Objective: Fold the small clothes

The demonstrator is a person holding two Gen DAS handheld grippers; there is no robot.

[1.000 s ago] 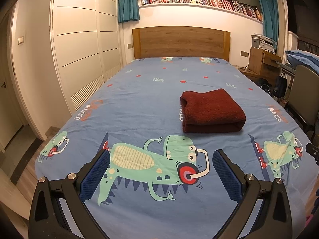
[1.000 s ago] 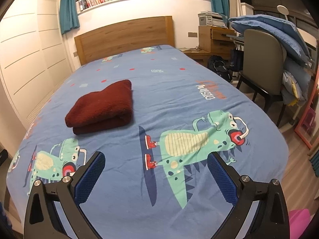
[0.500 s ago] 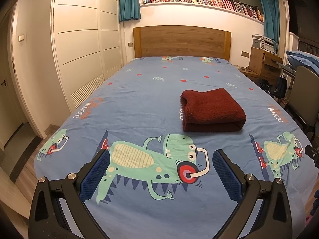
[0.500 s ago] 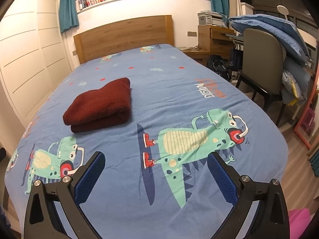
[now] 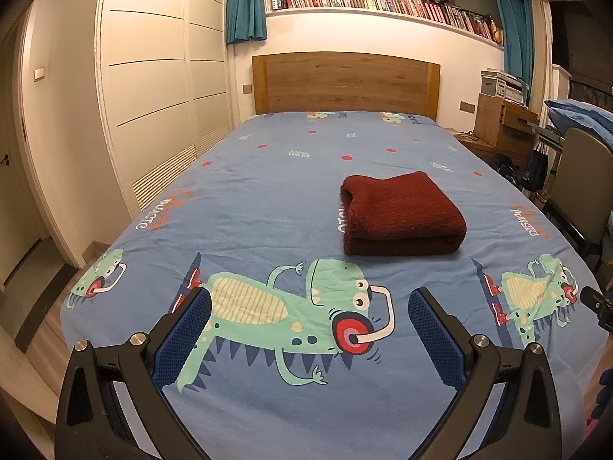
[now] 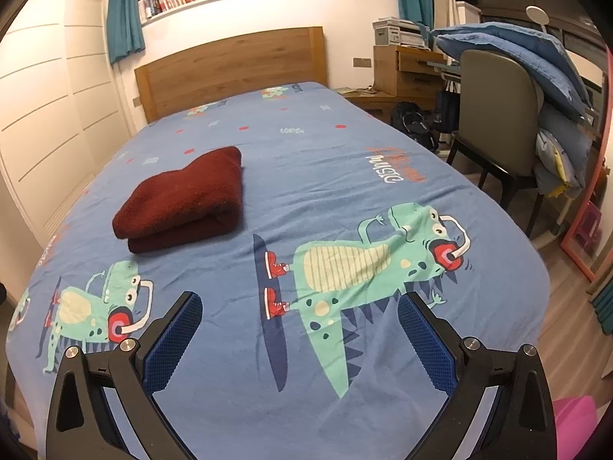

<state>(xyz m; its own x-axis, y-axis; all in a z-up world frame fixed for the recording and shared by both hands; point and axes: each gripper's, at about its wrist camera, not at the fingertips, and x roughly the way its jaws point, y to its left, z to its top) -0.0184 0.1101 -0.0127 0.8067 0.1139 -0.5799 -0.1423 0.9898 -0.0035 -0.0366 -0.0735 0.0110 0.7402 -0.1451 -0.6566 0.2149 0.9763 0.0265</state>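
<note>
A dark red garment (image 5: 400, 212) lies folded in a neat block on the blue cartoon bedsheet (image 5: 268, 199). It also shows in the right wrist view (image 6: 184, 199), left of centre. My left gripper (image 5: 309, 303) is open and empty, held above the foot of the bed, well short of the garment. My right gripper (image 6: 300, 304) is open and empty too, over the foot of the bed, to the right of the garment. A tip of the right gripper shows at the left wrist view's right edge (image 5: 597, 304).
A wooden headboard (image 5: 345, 82) stands at the far end. White wardrobe doors (image 5: 153, 88) run along the left. A chair (image 6: 494, 115) piled with blue bedding (image 6: 517, 50) and a wooden desk (image 6: 406, 65) stand to the right of the bed.
Both grippers have drawn back and risen slightly from the bed, so the garment looks a little farther off. The garment has not moved. Both grippers stay open.
</note>
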